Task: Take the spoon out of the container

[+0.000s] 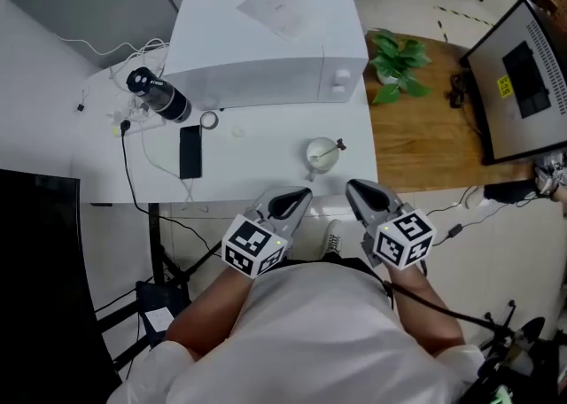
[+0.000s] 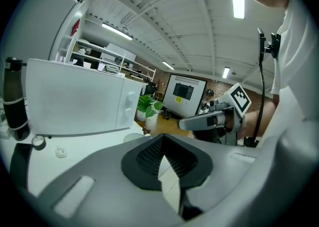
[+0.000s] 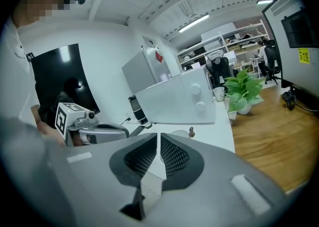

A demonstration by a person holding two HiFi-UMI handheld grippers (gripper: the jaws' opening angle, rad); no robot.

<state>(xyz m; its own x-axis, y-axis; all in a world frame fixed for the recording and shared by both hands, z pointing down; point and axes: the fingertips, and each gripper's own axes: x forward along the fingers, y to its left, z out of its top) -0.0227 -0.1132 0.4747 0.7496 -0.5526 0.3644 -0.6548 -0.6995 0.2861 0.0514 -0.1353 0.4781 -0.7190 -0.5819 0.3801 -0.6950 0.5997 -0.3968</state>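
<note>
Far left on the white table (image 1: 257, 176) a dark bottle (image 1: 159, 95) lies on its side among loose cables, and a black phone (image 1: 190, 151) sits flat beside it: clutter, well apart from the action and nothing the job needs. Behind them a big white microwave (image 1: 266, 39) fills the back of the table, so the only clear way in is from the near edge.

That is where both tools are. The left gripper (image 1: 301, 195) hovers over the near edge with its jaws tip to tip and nothing between them. By the look of it, it is a spare hand, on standby to steady things.

Between the two tools and just beyond them stands the small white container (image 1: 317, 156). The spoon (image 1: 330, 151) is inside it, its handle leaning out over the rim to the right, an easy end to pinch.

The right gripper (image 1: 356, 190) sits on that handle side, pointed forward and slightly down. Its jaws are only a crack apart and empty, so they need more gap before they can close on the handle.

Off to the right, a potted plant (image 1: 399, 61) rests on a wooden surface, out of play.
</note>
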